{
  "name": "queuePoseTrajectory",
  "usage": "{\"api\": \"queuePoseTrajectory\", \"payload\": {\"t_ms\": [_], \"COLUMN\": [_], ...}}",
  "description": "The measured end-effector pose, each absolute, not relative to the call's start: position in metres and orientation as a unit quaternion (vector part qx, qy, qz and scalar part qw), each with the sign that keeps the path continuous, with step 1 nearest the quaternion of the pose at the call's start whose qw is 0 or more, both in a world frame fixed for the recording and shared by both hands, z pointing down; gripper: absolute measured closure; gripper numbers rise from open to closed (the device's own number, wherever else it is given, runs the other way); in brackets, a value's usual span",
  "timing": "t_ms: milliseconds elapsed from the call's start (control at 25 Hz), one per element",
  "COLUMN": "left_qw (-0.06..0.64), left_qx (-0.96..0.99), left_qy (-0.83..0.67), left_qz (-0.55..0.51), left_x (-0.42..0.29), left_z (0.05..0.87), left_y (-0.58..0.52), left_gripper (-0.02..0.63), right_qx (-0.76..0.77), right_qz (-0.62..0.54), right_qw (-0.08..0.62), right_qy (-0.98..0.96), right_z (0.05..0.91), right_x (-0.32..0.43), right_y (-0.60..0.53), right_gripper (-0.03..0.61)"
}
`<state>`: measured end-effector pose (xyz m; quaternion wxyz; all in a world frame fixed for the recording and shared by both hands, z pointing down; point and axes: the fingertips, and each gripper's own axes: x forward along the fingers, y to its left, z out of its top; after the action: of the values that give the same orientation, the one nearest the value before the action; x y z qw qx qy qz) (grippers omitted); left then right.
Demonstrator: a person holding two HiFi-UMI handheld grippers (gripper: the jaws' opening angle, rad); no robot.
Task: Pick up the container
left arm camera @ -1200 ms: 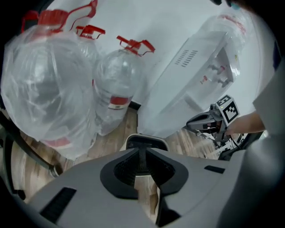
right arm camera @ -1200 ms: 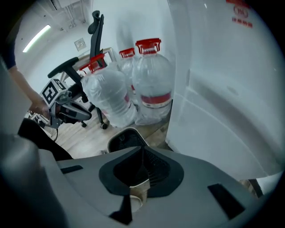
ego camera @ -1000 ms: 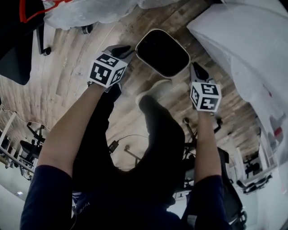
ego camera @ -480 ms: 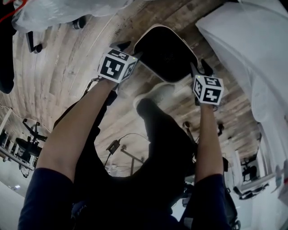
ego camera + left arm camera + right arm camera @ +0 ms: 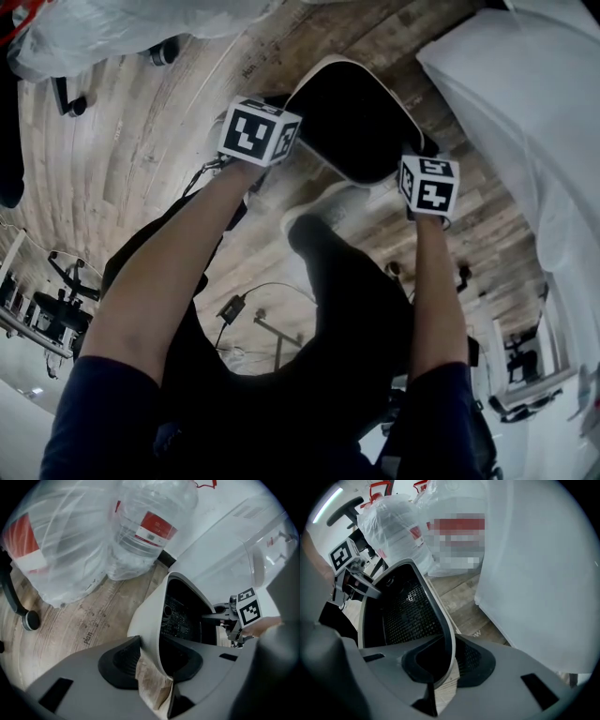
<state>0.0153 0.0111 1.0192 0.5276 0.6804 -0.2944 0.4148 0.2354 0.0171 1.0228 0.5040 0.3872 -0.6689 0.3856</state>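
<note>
Though the container [image 5: 356, 117] shows dark mesh inside, its base is hidden.

Looks like an office or lab, not a home. Wood-plank floor [image 5: 122, 159]. Wheeled desk chairs [image 5: 61, 309] at 8 o'clock, more at 4, and a chair caster [image 5: 29, 619] on the boards. Clear bags of big water jugs [image 5: 145, 527] are piled at 11. A white sheet [image 5: 525, 122] is draped over something at 2.
</note>
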Motion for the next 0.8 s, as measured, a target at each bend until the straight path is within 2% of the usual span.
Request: {"api": "queuePoseTrajectory", "payload": {"t_ms": [400, 800], "left_qw": [0.509, 0.496], "left_qx": [0.68, 0.695], "left_qy": [-0.283, -0.288], "left_qz": [0.446, 0.433], "left_x": [0.004, -0.016], "left_z": [0.984, 0.799], "left_y": [0.011, -0.001], "left_gripper": [0.494, 0.494], "right_qx": [0.4, 0.426], "right_qz": [0.378, 0.363], "right_qw": [0.506, 0.486], "right_qy": [-0.664, -0.671], "right_z": [0.984, 0.795], "right_x": [0.227, 0.209], "right_y": [0.016, 0.003], "right_gripper": [0.518, 0.518]}}
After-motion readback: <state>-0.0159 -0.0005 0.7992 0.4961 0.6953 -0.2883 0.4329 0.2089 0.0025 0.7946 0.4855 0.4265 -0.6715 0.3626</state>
